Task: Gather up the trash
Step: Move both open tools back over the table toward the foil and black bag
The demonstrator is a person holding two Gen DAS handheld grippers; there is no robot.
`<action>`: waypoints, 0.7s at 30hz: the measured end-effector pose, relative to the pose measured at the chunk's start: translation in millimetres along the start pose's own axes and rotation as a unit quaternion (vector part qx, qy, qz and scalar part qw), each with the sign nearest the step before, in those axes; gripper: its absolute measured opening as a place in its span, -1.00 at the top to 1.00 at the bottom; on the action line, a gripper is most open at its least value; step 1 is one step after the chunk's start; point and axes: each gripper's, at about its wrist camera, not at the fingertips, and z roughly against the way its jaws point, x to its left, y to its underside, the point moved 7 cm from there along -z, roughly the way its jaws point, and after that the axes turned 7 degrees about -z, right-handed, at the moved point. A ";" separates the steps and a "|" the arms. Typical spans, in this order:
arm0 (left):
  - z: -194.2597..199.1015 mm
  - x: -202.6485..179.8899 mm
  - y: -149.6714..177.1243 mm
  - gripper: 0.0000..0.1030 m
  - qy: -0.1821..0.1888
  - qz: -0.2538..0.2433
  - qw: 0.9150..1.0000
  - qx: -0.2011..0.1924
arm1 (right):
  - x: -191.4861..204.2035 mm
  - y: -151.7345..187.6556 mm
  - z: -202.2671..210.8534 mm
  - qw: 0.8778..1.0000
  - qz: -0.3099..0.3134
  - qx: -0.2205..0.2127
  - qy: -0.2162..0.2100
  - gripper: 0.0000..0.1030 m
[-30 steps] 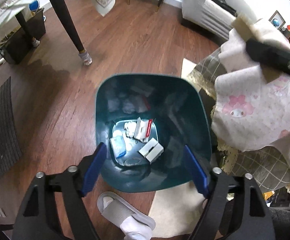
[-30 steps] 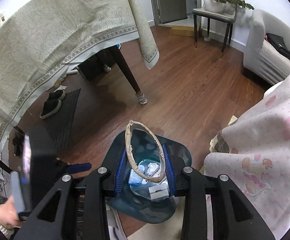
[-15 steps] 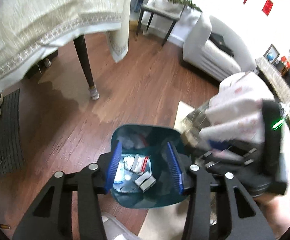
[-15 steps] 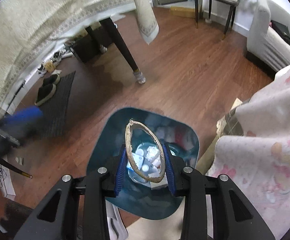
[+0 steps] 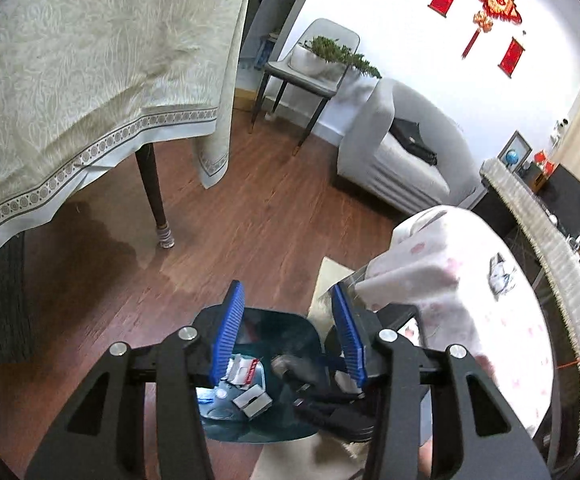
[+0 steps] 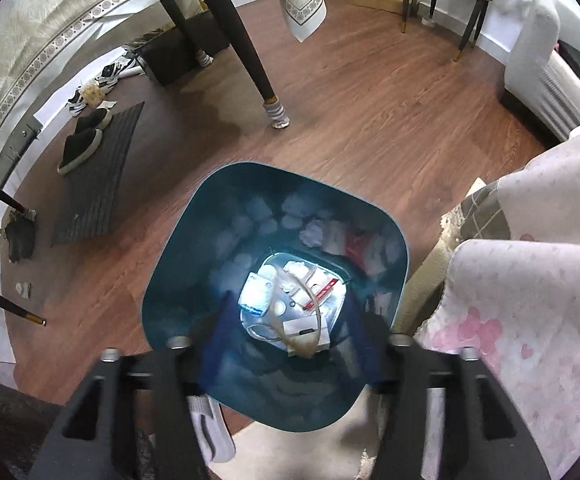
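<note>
A teal trash bin (image 6: 185, 280) stands on the wooden floor, with boxes, wrappers and tissue at its bottom. My right gripper (image 6: 287, 332) hangs straight above it. Its jaws are opening and its blurred fingers (image 6: 219, 344) no longer touch the beige ring (image 6: 296, 320). The ring lies loose over the trash inside the bin. My left gripper (image 5: 285, 296) is higher up, over the bin's (image 5: 290, 332) far rim. Its blue pads (image 5: 227, 332) stand a narrow gap apart with nothing between them. In the left wrist view the right gripper (image 5: 330, 412) shows as a dark blur.
A table with a cream cloth (image 5: 89, 80) and a dark leg (image 6: 249, 52) stands beyond the bin. Slippers sit on a dark mat (image 6: 101, 168) to the left. A pink patterned cloth (image 6: 530, 300) lies on the right. Farther off are a grey sofa (image 5: 402, 160) and a chair (image 5: 322, 64).
The left gripper rose away from the bin and its jaws narrowed. The right gripper sank toward the bin, its jaws widened, and the beige ring dropped from them into the bin.
</note>
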 end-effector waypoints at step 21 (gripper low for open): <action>17.6 -30.3 -39.9 0.08 0.009 0.000 0.998 -0.064 | 17.5 -8.9 124.1 0.990 0.052 -0.108 -0.071 -0.32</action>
